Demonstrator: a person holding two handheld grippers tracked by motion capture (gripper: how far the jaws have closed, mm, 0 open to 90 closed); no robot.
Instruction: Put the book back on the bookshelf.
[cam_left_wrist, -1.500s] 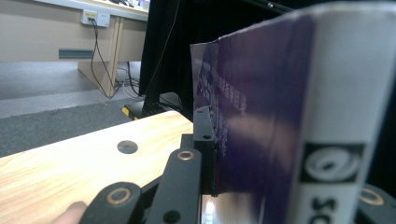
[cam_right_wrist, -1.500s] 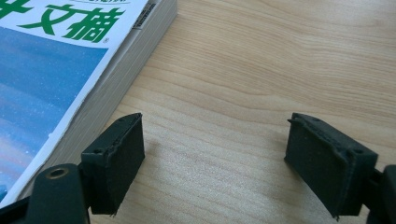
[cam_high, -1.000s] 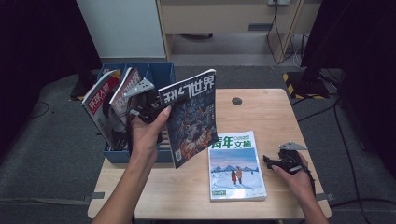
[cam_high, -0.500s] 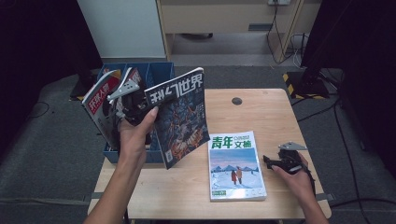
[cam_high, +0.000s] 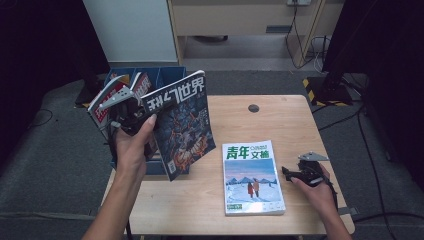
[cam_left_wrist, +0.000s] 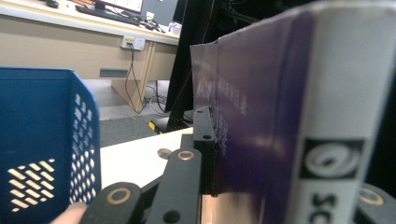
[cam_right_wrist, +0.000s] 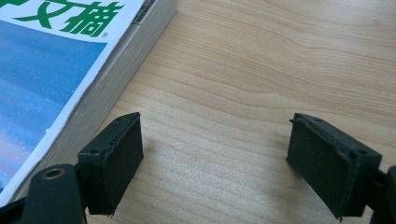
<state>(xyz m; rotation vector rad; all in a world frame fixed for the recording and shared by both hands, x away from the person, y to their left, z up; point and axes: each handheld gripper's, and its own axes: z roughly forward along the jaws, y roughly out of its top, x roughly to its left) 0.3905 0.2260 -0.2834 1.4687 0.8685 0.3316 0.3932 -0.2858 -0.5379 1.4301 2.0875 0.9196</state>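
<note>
My left gripper (cam_high: 131, 114) is shut on a dark science-fiction magazine (cam_high: 182, 125), which it holds upright and slightly tilted above the table's left edge, beside the blue bin (cam_high: 159, 74). In the left gripper view the magazine's purple cover and white spine (cam_left_wrist: 261, 116) are clamped between the jaws of the left gripper (cam_left_wrist: 280, 186). A blue-covered magazine with green title (cam_high: 252, 177) lies flat on the table. My right gripper (cam_high: 291, 173) rests just right of it, open. In the right gripper view the right gripper (cam_right_wrist: 217, 163) has bare wood between its pads, beside the magazine's thick edge (cam_right_wrist: 98, 93).
The blue perforated bin (cam_left_wrist: 42, 140) stands off the wooden table's (cam_high: 280, 120) left side and holds two or three upright magazines (cam_high: 107, 97). A small dark round cap (cam_high: 253, 108) sits at the table's far edge. Desks, cables and dark equipment stand beyond.
My left hand has carried the held magazine to the left, closer to the bin and the magazines in it. The right gripper and the flat magazine have not moved.
</note>
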